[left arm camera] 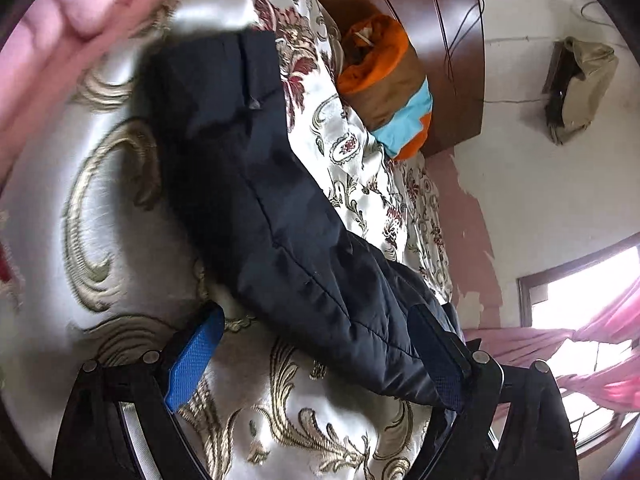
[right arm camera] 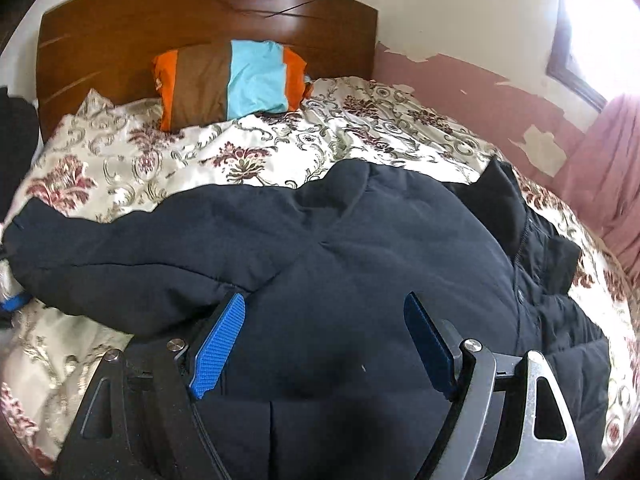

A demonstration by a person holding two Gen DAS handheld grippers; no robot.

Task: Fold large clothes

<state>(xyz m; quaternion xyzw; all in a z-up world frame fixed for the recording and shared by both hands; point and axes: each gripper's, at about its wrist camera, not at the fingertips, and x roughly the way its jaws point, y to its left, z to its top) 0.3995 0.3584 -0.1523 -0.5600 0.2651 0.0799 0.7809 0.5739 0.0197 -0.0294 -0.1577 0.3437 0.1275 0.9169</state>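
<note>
On the bed: a dark navy padded jacket (right arm camera: 360,248) lies spread across a floral satin bedspread (right arm camera: 120,168), its body toward the near edge in the right wrist view.
Jacket sleeve: 1 sleeve (right arm camera: 120,240) stretches out flat to the left in the right wrist view; in the left wrist view the same dark quilted fabric (left arm camera: 260,208) runs diagonally from upper left to lower right over the bedspread (left arm camera: 100,200).
Jacket collar: the collar and a snap placket (right arm camera: 524,264) sit at the right side, collar standing up slightly.
Left gripper (left arm camera: 316,364): fingers spread wide apart; the blue pad (left arm camera: 192,364) rests over bare bedspread, the opposite finger (left arm camera: 440,356) lies against the sleeve edge; nothing pinched.
Right gripper (right arm camera: 324,348): fingers spread wide over the jacket body; both blue pads (right arm camera: 218,348) sit on or just above the cloth, no fabric clamped between them.
Hand: a bare hand (left arm camera: 60,40), blurred, at the upper left of the left wrist view, near the sleeve end; contact cannot be told.
Pillow: 1 striped pillow (right arm camera: 232,80), orange, brown and light blue, leans on the wooden headboard (right arm camera: 200,12).
Wall: pink paint peeling (right arm camera: 500,120); window (right arm camera: 588,40) at right, pink curtain (right arm camera: 600,184) beside it.
</note>
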